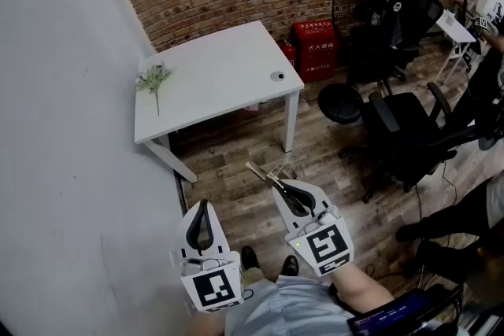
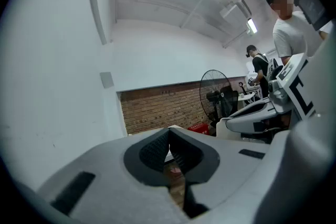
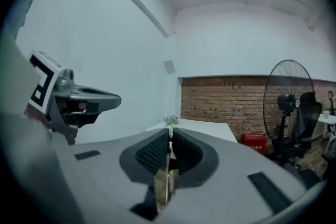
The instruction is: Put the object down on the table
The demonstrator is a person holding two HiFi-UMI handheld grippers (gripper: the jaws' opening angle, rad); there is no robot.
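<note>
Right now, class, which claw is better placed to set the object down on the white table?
The right claw: it is shut on the thin object. The left claw is shut and empty. Both are short of the table.

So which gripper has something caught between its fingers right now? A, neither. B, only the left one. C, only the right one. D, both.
C: the right gripper has its fingers closed on a thin tan strip, which pokes out ahead of it in the head view, while the left gripper has its fingers together with nothing between them.
</note>
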